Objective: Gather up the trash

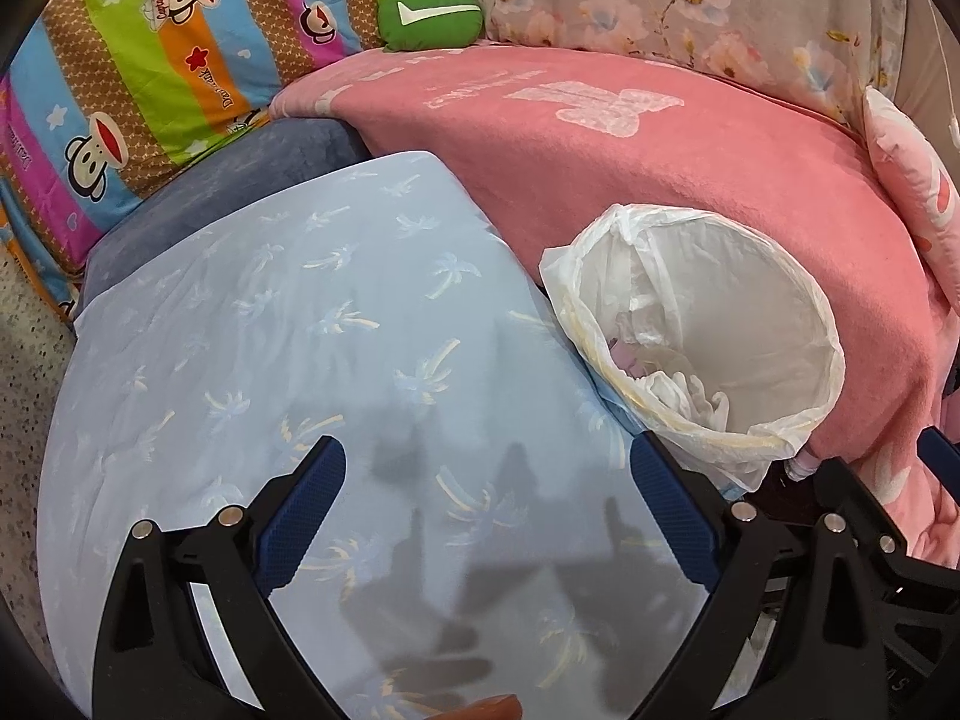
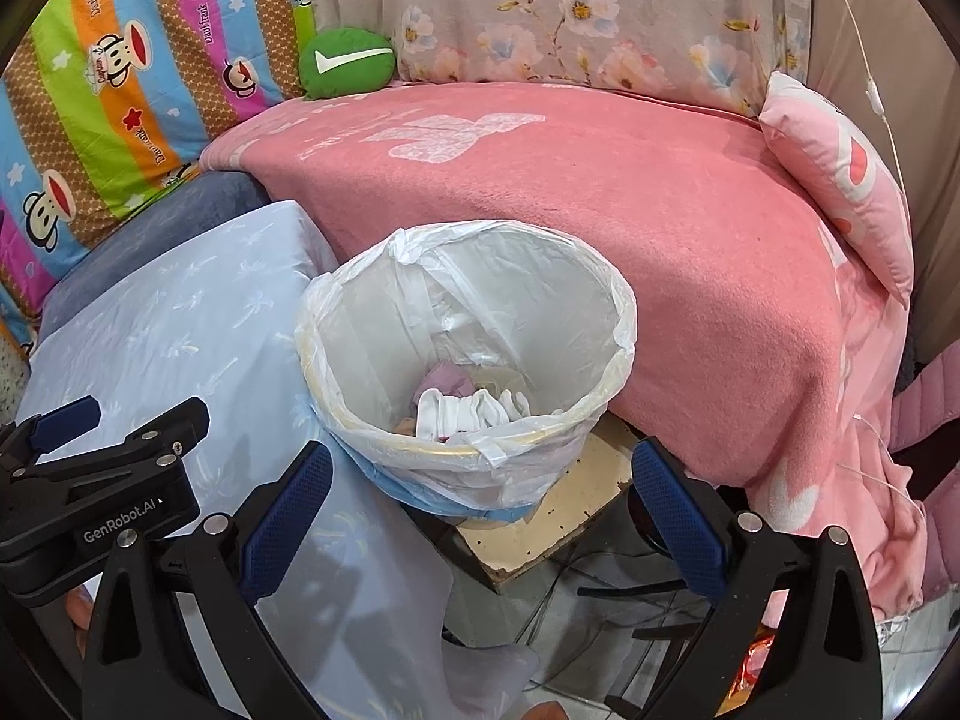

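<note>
Left tongs [image 1: 487, 504] and right tongs [image 2: 480, 504] both stand spread wide, side by side, holding nothing.

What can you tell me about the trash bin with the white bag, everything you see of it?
The trash bin is a round, upright, open container lined with a thin white plastic bag folded over its cream rim. Inside lie crumpled white tissues and something pale purple. It stands on a worn board, between the pink blanket and the light blue cloth. Neither claw touches it.
</note>
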